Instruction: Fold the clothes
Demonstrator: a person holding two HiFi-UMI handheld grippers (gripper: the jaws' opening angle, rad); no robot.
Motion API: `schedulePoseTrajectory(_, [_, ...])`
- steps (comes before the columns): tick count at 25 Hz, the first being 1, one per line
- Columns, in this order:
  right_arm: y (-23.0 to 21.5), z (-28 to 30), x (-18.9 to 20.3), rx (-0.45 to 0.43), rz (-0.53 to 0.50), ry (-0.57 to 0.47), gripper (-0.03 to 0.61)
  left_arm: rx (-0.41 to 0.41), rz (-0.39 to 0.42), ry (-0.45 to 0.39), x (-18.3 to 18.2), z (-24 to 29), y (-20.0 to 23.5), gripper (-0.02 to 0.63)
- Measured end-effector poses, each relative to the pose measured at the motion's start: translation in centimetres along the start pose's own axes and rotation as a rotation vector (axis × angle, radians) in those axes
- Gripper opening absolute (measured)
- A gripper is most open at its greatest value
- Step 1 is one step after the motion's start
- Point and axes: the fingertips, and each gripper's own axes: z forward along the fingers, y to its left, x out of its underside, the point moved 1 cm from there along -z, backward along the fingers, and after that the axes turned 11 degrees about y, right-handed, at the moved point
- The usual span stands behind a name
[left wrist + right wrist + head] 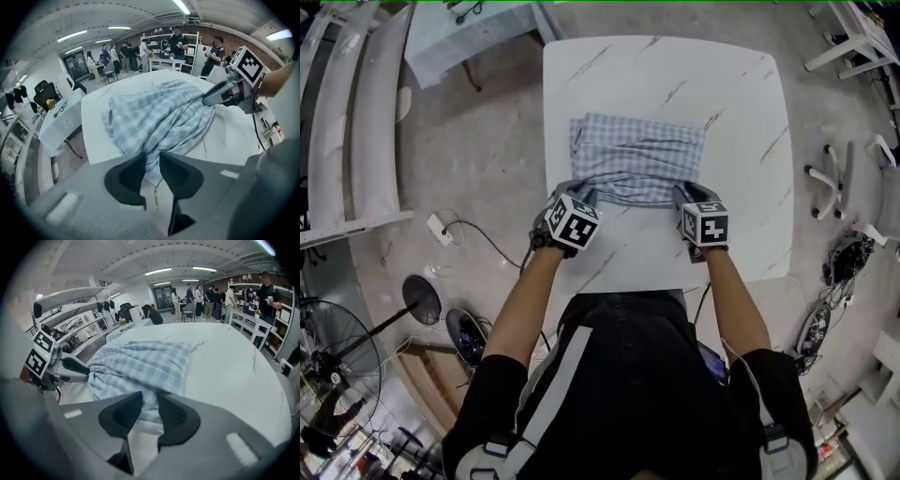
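Desk (741, 94): white top with thin grey marble-like veins, squarish with rounded corners, smooth and matt.

Checked garment (637, 155): thin woven cloth in a pale blue and white check. It lies on the middle of the desk as a rough rectangle, wider than deep. The surface is creased, with soft ridges running across it. The far edge lies flat. The near edge is gathered and drawn toward the person at its two corners, and a darker band of shadow or underside shows along it.

Left hand-held gripper (581, 199): grey moulded body and dark, wedge-shaped jaw pads. The white cube with black square markers sits on top. It is at the near left corner of the garment, angled steeply down toward the desk. In the left gripper view the cloth narrows to a hanging point between the two pads and fills the slim gap between them, so the jaws are clamped on the checked garment.

Right hand-held gripper (686, 199): same build, at the near right corner, also angled down. In the right gripper view a fold of the checked cloth sits in the narrow gap and meets both pads, so it is likewise clamped on the garment.

Pose: both forearms are bare and reach forward from the body, roughly parallel. The grippers are well apart, at about the same depth and close above the desk top. Upper arms are in black short sleeves.
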Motion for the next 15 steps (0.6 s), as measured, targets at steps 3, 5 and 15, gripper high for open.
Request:
schedulePoseTrajectory(3, [-0.1,0.0,0.0,-0.004,-0.009,0.008,0.124,-0.011,-0.001,-0.005,0.0,0.0,0.0,0.101])
schedulePoseTrajectory(5, [-0.2,0.2,0.2,-0.022,0.003,0.008,0.129,-0.008,-0.010,-0.011,0.1,0.2,0.0,0.100])
schedulePoseTrajectory(15, [0.5,-5.8,-2.2,-0.080,-0.021,-0.166,0.074,-0.002,-0.145,-0.202,-2.5,-5.1,-1.0,0.058])
